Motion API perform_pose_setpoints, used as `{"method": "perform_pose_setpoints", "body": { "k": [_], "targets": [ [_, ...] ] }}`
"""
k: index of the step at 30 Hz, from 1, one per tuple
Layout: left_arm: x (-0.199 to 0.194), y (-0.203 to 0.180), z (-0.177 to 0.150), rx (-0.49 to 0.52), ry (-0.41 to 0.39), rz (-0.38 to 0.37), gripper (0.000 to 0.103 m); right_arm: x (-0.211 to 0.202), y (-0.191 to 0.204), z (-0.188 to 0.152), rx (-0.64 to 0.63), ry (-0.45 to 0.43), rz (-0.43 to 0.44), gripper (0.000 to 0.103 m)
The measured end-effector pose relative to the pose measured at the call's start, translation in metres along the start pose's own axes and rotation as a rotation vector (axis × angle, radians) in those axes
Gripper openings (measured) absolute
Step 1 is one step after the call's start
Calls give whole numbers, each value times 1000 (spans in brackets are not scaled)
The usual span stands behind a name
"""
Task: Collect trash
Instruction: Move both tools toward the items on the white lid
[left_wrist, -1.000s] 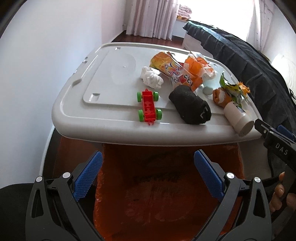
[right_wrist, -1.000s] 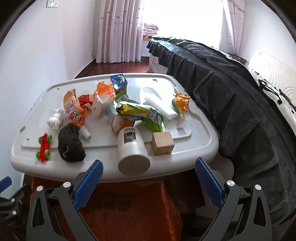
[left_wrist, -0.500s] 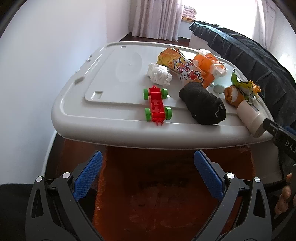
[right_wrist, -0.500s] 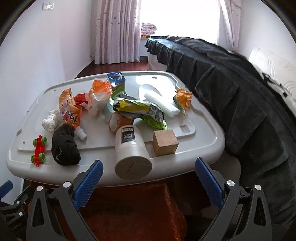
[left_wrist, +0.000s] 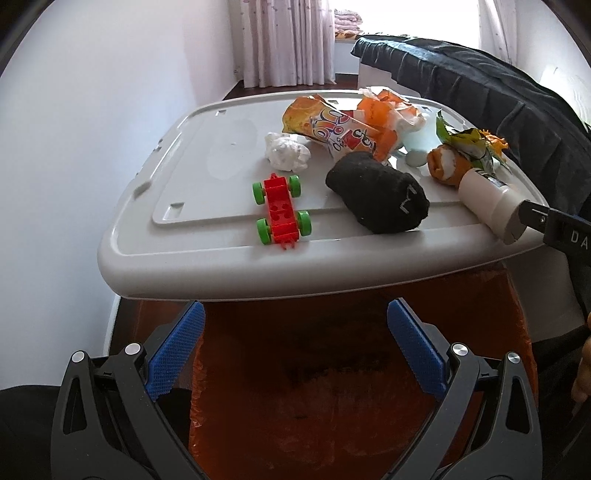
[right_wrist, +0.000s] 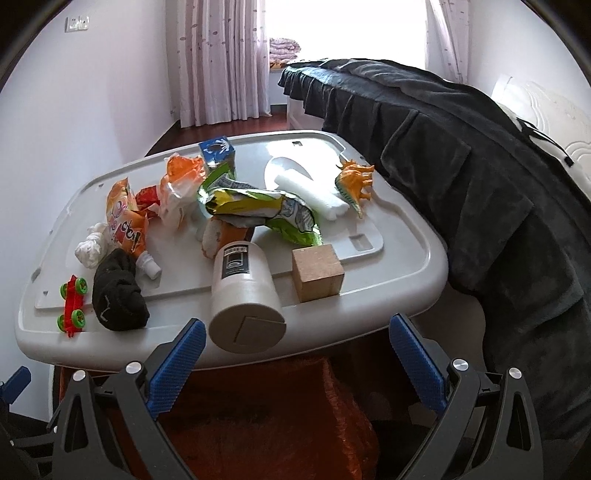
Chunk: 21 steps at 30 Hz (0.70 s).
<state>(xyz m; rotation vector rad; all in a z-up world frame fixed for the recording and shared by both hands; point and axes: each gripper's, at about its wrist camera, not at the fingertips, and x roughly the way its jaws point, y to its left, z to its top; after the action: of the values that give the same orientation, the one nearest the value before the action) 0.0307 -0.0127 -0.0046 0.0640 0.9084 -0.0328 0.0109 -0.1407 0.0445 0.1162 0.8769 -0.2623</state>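
A grey bin lid (left_wrist: 192, 206) (right_wrist: 417, 258) serves as a table and carries trash: an orange snack pouch (left_wrist: 332, 125) (right_wrist: 125, 218), a crumpled white tissue (left_wrist: 286, 151) (right_wrist: 90, 249), orange wrappers (left_wrist: 384, 110) (right_wrist: 181, 181), a green-yellow chip bag (right_wrist: 266, 210) and a white foam piece (right_wrist: 314, 192). My left gripper (left_wrist: 293, 352) is open and empty, below the lid's near edge. My right gripper (right_wrist: 293, 360) is open and empty, just short of a white bottle (right_wrist: 243, 291) lying at the lid's edge.
On the lid also lie a red toy car (left_wrist: 280, 210) (right_wrist: 72, 302), a black sock roll (left_wrist: 376, 192) (right_wrist: 118, 291), a wooden cube (right_wrist: 317, 273), an orange toy dinosaur (right_wrist: 354, 184) and a blue carton (right_wrist: 218, 151). An orange bag (left_wrist: 351, 398) hangs below. A dark-covered bed (right_wrist: 480, 177) is at right.
Both grippers have drawn closer to the lid and risen a little, so the objects look larger. Both stay open. Nothing on the lid has moved.
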Motion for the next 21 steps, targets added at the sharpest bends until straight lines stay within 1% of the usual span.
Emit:
{"method": "perform_pose_setpoints", "body": {
  "k": [5, 9, 14, 21],
  "targets": [
    [2, 3, 0, -21, 1, 3, 97, 5, -6, -2, 22, 22, -3, 98],
    [3, 7, 0, -42, 9, -3, 97, 6, -10, -2, 38, 21, -6, 98],
    [3, 10, 0, -54, 9, -3, 97, 9, -10, -2, 39, 31, -9, 98],
    [3, 10, 1, -59, 8, -3, 97, 9, -8, -1, 31, 24, -10, 98]
  ]
}}
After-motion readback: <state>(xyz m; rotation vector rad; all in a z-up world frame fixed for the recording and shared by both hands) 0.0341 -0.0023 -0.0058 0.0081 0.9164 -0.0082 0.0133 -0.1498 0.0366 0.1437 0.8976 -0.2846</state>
